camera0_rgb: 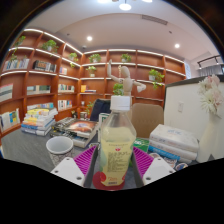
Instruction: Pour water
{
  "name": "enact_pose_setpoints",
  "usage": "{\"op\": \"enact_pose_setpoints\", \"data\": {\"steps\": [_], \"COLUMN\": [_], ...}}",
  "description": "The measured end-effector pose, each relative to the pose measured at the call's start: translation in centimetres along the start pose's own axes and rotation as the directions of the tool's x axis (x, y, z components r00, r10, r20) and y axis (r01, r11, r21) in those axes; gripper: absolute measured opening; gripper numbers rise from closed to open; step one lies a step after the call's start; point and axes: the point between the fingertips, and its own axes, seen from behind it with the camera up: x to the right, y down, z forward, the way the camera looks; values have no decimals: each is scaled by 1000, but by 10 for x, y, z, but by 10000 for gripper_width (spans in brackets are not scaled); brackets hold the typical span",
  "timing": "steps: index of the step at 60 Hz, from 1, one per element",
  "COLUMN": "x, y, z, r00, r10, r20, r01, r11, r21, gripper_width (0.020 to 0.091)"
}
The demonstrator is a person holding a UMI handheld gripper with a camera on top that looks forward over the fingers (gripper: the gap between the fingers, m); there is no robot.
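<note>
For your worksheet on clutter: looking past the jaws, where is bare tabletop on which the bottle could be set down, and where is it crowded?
The bottle sits gripped between the jaws of the gripper. Bare table shows left of the clear cup, in front of the stacked books. Right of the bottle it is crowded: a white box and other items fill that side. Behind the bottle, books and boxes leave little room.

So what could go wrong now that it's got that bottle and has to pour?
Two things, I'd guess. The bottle sits between the fingers, which grip it low on the label, so once tilted its tall upper part could swing or slip. Its cap looks still on, so nothing will pour until that comes off. And the clear cup stands off to one side on the crowded table, making a small target; water could land on the nearby books.
</note>
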Motion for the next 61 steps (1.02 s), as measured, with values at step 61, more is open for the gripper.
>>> {"op": "enact_pose_setpoints", "data": {"steps": [61], "x": [55], "y": [-16], "z": [-239], "r00": [961], "r10": [176], "r20": [-212], "r01": [-155], "r11": [981], "r21": [114], "gripper_width": [756]}}
